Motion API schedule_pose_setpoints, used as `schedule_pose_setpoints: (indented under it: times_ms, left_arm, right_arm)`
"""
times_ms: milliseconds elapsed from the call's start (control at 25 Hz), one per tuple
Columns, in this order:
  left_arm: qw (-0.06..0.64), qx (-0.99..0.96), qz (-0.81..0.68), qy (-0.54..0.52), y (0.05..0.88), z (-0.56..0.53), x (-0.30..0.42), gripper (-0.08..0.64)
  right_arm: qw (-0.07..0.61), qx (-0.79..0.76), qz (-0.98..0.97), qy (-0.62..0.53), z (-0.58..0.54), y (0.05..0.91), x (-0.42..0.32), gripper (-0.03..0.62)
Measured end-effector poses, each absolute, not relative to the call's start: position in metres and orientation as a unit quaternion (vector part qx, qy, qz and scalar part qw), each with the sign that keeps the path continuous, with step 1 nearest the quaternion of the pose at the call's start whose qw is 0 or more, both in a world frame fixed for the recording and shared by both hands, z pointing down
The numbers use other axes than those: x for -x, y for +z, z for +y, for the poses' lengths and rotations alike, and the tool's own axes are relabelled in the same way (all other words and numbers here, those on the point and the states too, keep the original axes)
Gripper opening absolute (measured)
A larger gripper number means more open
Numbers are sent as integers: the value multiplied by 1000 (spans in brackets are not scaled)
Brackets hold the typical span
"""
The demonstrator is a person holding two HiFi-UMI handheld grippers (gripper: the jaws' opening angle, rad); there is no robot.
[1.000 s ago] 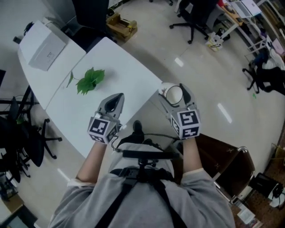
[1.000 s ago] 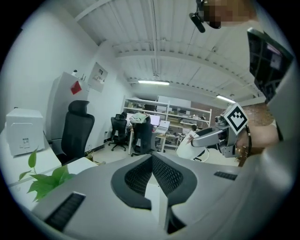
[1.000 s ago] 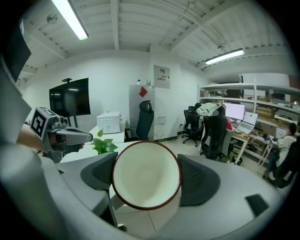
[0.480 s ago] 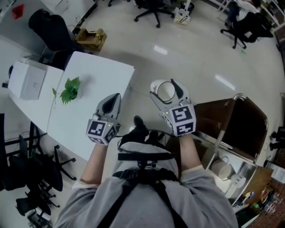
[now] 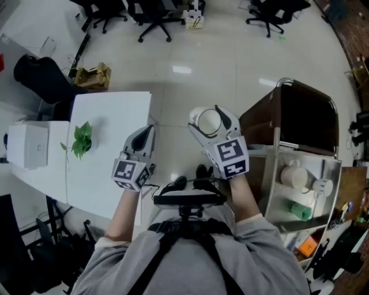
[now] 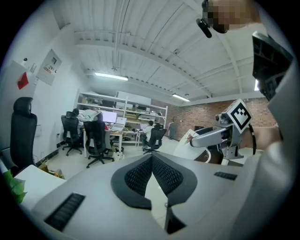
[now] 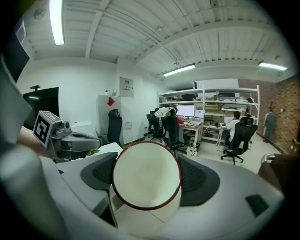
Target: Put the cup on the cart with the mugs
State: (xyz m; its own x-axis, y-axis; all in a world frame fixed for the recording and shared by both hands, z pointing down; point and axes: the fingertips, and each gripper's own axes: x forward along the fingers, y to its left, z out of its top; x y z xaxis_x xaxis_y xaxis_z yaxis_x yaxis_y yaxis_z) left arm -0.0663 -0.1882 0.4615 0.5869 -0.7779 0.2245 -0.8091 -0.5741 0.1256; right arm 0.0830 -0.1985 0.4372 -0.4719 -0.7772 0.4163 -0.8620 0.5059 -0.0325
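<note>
A white cup (image 5: pixel 207 121) with a dark red rim sits between the pads of my right gripper (image 5: pixel 209 114), which is shut on it above the floor. In the right gripper view the cup (image 7: pixel 146 176) faces me mouth-on and fills the gap between the jaws. To its right stands the cart (image 5: pixel 300 112), with a brown top and a lower shelf holding white mugs (image 5: pixel 293 176) and a green cup (image 5: pixel 300 211). My left gripper (image 5: pixel 148 131) hovers by the table's edge, shut with nothing in it. Its pads (image 6: pixel 140 173) meet at the tip.
A white table (image 5: pixel 109 115) lies at the left with a green plant (image 5: pixel 81 138) and a white box (image 5: pixel 29 147) on it. A cardboard box (image 5: pixel 89 75) and several office chairs (image 5: pixel 153 14) stand on the floor beyond. Bare floor separates table and cart.
The person has turned to the right. Both grippers have swung away from the table toward the cart, whose shelf of mugs has come into view. The cup stays in the right gripper.
</note>
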Motion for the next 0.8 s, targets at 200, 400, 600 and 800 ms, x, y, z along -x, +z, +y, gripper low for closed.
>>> schedule_pose_setpoints:
  times_ms: [200, 400, 600, 800]
  left_arm:
    - [86, -923, -366, 81, 458, -174, 36, 3]
    - [90, -948, -298, 70, 447, -155, 12, 3]
    - [86, -973, -204, 63, 436, -124, -40, 3]
    - [75, -989, -120, 49, 414, -81, -97, 3]
  right_arm:
    - [169, -538, -817, 122, -166, 430, -99, 407]
    - [163, -592, -780, 120, -135, 413, -114, 407]
    - [156, -658, -729, 104, -90, 381, -152, 407]
    - [150, -719, -673, 91, -30, 354, -200, 407]
